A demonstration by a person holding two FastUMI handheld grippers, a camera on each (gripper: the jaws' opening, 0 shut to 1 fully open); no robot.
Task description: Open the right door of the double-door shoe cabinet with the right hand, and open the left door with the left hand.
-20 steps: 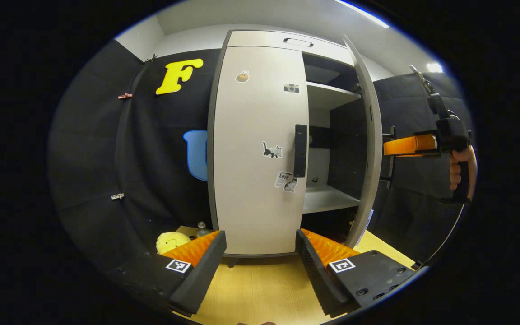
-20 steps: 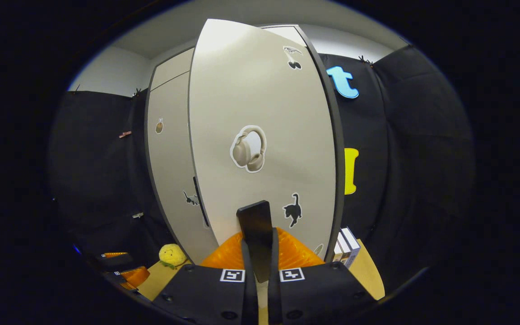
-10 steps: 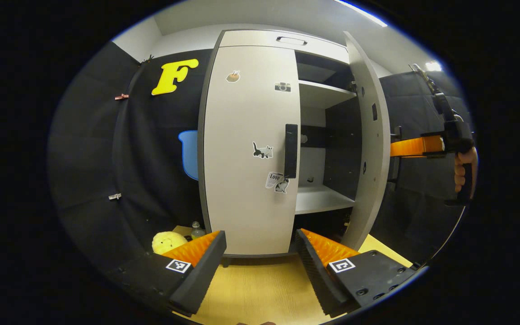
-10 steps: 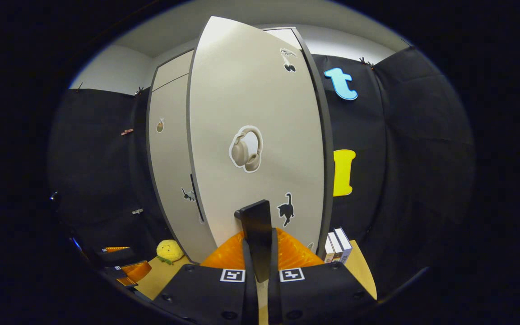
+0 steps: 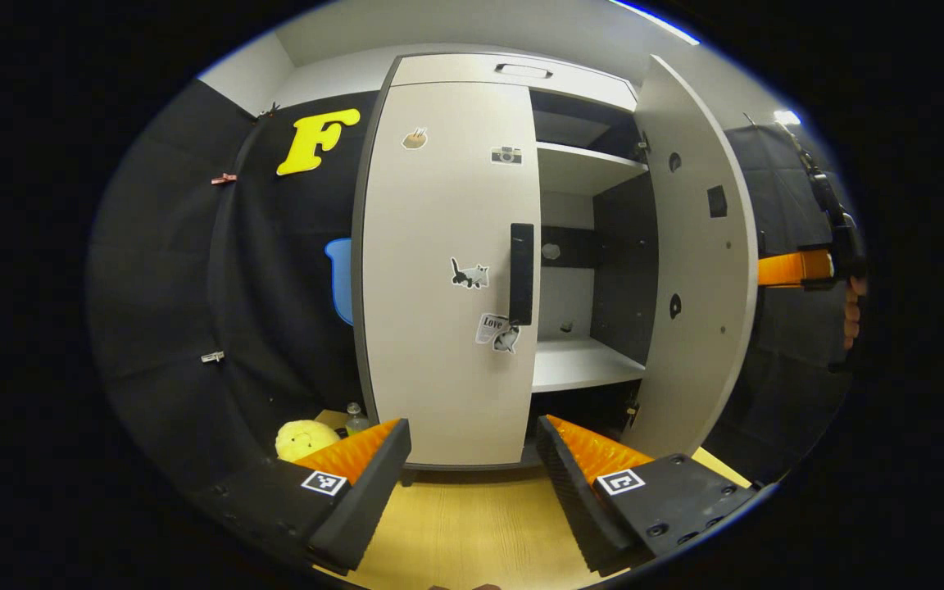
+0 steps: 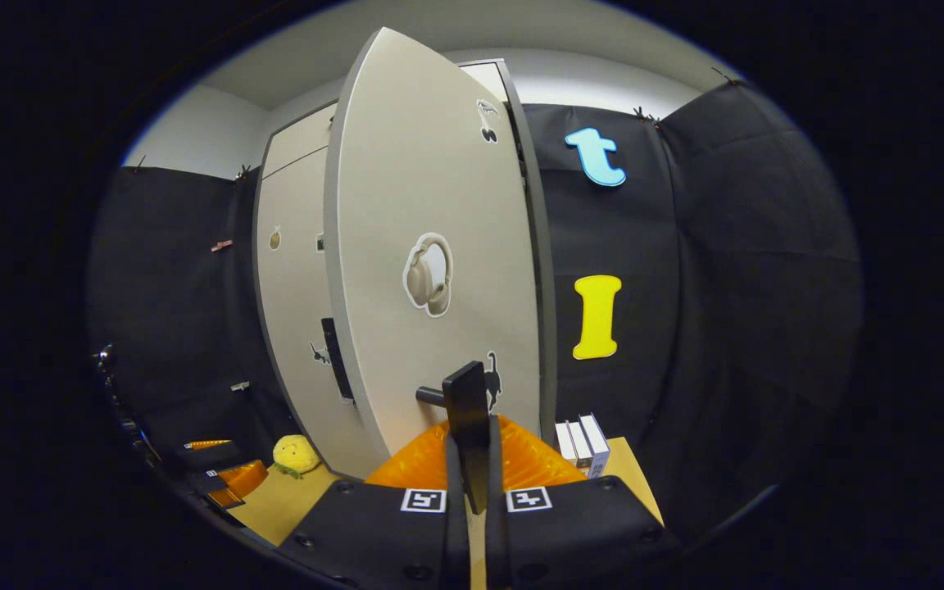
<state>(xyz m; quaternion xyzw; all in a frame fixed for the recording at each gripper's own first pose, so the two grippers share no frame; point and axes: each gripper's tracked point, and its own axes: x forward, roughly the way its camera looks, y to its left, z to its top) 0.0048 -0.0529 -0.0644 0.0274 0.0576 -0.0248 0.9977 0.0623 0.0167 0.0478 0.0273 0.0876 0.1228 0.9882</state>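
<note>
Between the right claw (image 6: 472,459) fingers sits the right door handle (image 6: 469,401).

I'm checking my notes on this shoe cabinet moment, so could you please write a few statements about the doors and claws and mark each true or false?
1. The right door stands open, showing shelves inside. True.
2. The right claw is open and apart from the door handle. False: it is shut on the right door's black handle.
3. The left door is closed. True.
4. The left claw grips the left door's handle. False: it is open, short of the black left handle.
5. A yellow plush toy lies left of the cabinet. True.
</note>
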